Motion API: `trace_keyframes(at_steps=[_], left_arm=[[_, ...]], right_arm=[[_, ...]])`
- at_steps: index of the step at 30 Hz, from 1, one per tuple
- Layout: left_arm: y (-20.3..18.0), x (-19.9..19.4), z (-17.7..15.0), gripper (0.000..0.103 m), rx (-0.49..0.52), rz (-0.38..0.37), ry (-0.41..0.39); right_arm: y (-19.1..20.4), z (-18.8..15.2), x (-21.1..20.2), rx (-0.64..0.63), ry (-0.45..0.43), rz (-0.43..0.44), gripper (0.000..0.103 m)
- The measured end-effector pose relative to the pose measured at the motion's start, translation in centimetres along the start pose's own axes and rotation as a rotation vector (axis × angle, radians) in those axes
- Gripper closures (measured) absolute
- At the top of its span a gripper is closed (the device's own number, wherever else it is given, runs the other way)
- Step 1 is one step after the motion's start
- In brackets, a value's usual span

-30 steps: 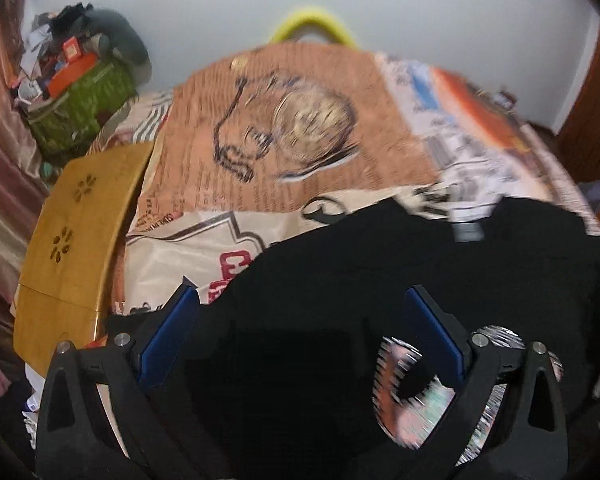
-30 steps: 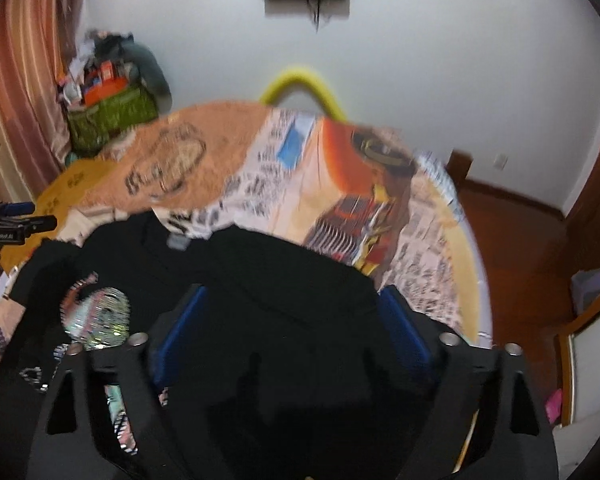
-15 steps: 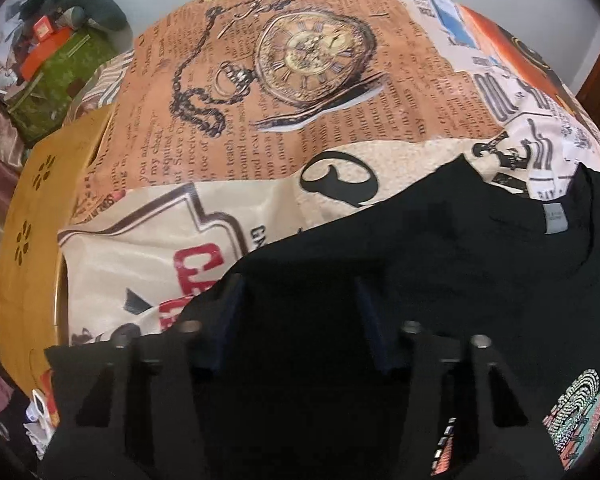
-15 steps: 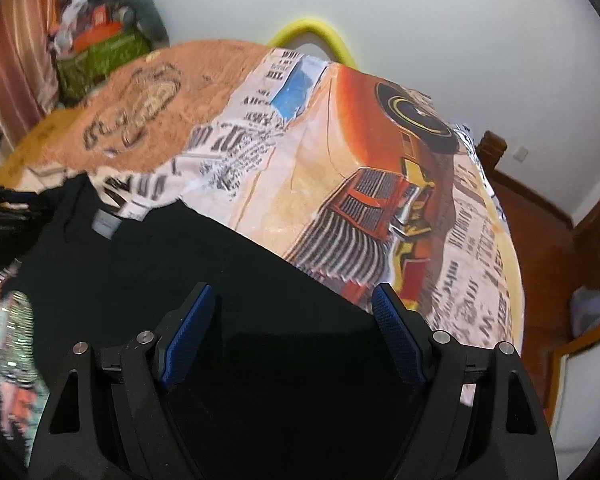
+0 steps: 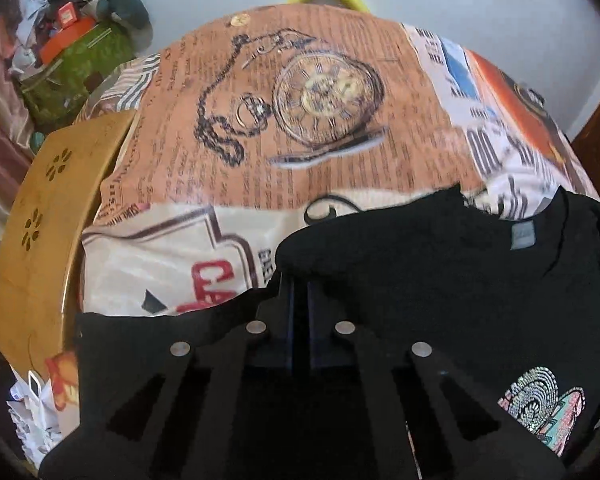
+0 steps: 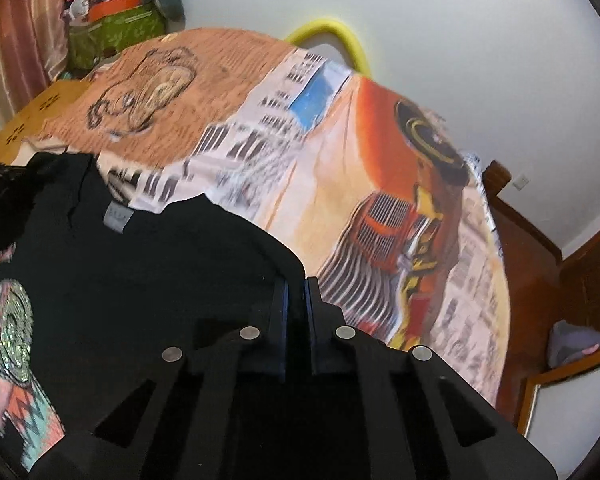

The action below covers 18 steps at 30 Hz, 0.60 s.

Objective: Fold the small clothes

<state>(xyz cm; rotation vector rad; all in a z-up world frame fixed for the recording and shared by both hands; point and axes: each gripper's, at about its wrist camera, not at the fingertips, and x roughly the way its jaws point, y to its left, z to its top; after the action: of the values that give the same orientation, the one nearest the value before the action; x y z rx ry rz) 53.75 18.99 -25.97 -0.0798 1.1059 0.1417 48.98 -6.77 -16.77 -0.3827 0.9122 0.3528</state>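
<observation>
Both jaws have snapped together: left hand-held gripper (image 5: 299, 292) and right hand-held gripper (image 6: 296, 292) each pinch a shoulder of the black T-shirt (image 5: 440, 264) lying on the printed bedspread (image 5: 300, 120). Best lift both evenly, keeping the cloth taut.

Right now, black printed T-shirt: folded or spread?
Spread: the black printed T-shirt lies flat on the patterned tablecloth, grey neck label exposed.
</observation>
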Motion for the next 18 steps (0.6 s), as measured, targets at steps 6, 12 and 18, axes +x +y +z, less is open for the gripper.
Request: trace_keyframes(at_steps=[6,12,18], left_arm=[[-0.4,2.6,0.7,0.092,-0.010,0.027,0.041],[-0.1,1.4,-0.9,0.070,0.044,0.079,0.014],[3.5,-4.2,-2.7,0.050,-0.027,0.064,-0.063]], right_arm=[[-0.8,1.3,2.4,0.076,0.034,-0.034,0.096],[-0.7,-0.3,1.6,0.064,0.027,-0.050,0.081],[-0.5,-1.5,-4.0,0.100,-0.051,0.033,0.072]])
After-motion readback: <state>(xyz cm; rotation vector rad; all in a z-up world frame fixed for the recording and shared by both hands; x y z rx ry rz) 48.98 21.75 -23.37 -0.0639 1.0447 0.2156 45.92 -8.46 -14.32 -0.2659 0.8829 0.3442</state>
